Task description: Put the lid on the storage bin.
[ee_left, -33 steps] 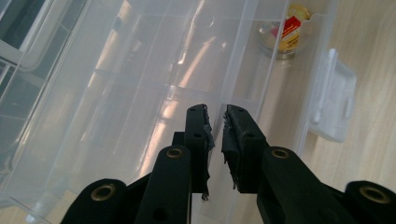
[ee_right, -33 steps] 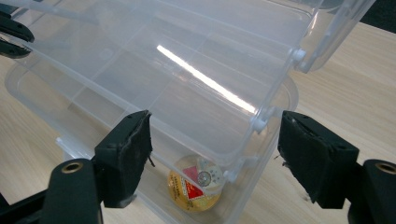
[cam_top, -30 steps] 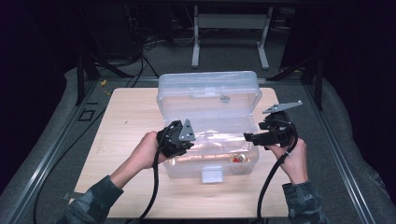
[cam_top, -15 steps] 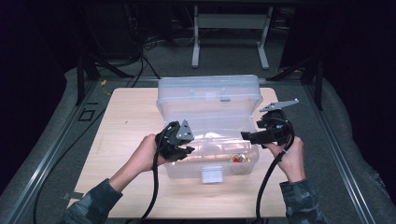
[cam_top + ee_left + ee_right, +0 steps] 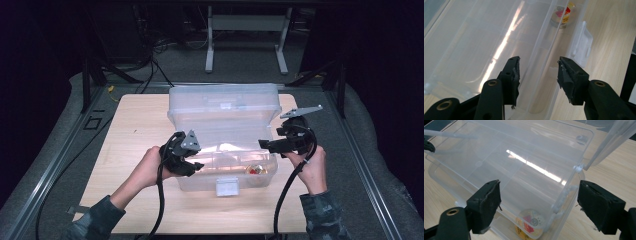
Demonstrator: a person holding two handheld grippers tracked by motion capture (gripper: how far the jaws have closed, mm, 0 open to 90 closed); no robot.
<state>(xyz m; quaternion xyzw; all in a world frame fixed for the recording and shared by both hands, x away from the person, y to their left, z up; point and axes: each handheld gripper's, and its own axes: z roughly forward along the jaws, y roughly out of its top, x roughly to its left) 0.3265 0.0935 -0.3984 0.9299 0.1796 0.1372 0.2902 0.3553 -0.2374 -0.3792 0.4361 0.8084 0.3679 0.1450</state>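
Light wooden table (image 5: 135, 150), clear plastic storage box (image 5: 225, 112) standing on it, lid open

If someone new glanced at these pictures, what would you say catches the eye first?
The clear plastic box in the middle of the wooden table, its lid standing open at the back. A small red and yellow item lies inside near the front right corner. The left gripper and right gripper flank the box, jaws apart; the left gripper's jaws, just opening, straddle the front wall without pressing it.
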